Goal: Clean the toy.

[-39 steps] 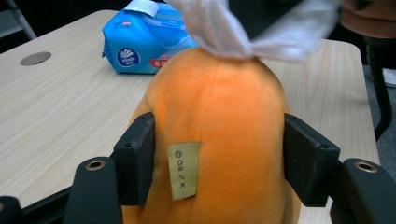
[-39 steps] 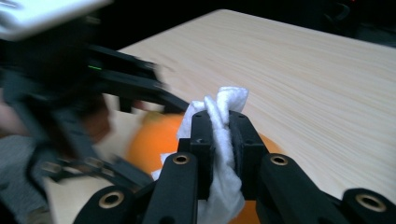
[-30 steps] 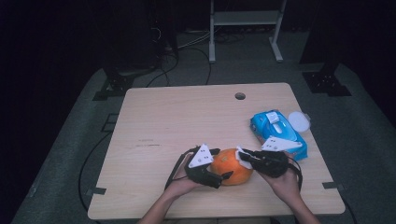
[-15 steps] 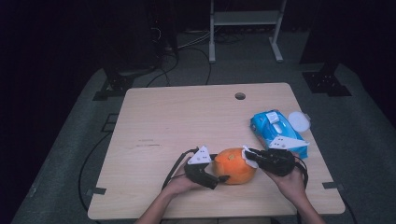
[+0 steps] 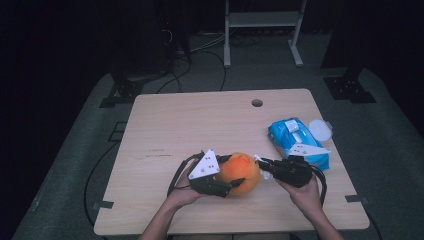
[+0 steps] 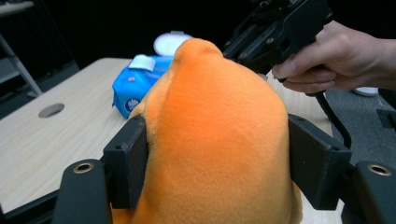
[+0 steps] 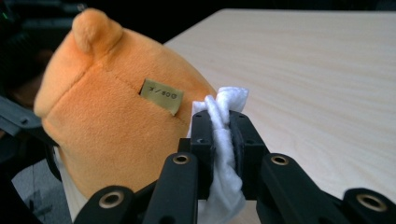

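Left tongs [image 5: 234, 184] sit clamped on the orange plush toy [image 5: 241, 173]: in the left gripper view both black pads press into its flanks, the jaws having just been closing, with the fabric bulging between them [image 6: 219, 154]. Right tongs [image 5: 263, 166] are pressed together on a wad of white wipe [image 7: 223, 140], held against the toy's side just below a small yellowish sewn tag [image 7: 161, 96].

Tabletop [image 5: 200, 120]: pale wood, with a round hole [image 5: 257, 103] near the far edge. Toy sits toward the near edge, between the two hands, whether resting on the wood or just lifted I cannot tell. Blue pack of wipes [image 5: 296, 141] lies to the right, near the right hand [image 5: 305, 192]; a white round lid [image 5: 320, 130] lies just beyond it.

Handling, judged: toy looks light, soft and springy; it dents under the pads, so a squeeze across the widest part of the body holds best. Plush nap should grip rather than slip. The small ear [image 7: 92, 28] is too floppy for a hold. Wipe is limp and thin; pinching a bunched fold, as now, keeps it from sliding out while it rubs the fabric.
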`<state>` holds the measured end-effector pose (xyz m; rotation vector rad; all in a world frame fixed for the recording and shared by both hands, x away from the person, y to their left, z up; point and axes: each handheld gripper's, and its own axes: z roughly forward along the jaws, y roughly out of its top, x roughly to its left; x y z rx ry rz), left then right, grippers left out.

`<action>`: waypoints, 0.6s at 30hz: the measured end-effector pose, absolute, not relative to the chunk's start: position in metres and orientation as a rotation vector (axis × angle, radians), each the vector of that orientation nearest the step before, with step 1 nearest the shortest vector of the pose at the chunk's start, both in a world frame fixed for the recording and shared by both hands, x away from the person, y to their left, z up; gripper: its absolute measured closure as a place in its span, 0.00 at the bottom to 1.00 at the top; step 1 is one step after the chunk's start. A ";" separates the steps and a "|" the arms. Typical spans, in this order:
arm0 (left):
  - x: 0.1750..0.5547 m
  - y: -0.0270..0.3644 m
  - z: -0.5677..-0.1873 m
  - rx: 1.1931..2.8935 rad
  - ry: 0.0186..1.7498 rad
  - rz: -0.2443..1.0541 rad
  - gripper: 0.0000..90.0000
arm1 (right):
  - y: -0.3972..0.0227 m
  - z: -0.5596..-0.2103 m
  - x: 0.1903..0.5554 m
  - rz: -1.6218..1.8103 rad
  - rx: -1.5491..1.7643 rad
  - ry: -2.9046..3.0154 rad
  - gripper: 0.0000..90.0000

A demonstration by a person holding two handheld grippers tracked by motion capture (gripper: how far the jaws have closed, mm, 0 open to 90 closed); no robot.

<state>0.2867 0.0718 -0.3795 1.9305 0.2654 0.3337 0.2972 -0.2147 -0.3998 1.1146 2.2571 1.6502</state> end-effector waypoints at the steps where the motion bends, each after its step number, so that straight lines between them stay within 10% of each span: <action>1: 0.288 0.073 -0.381 1.941 0.270 0.323 0.33 | -0.213 -0.402 0.298 1.637 1.119 2.273 0.89; 18: 0.294 0.051 -0.411 2.063 0.309 0.347 0.31 | -0.219 -0.378 0.287 1.657 1.052 2.184 0.89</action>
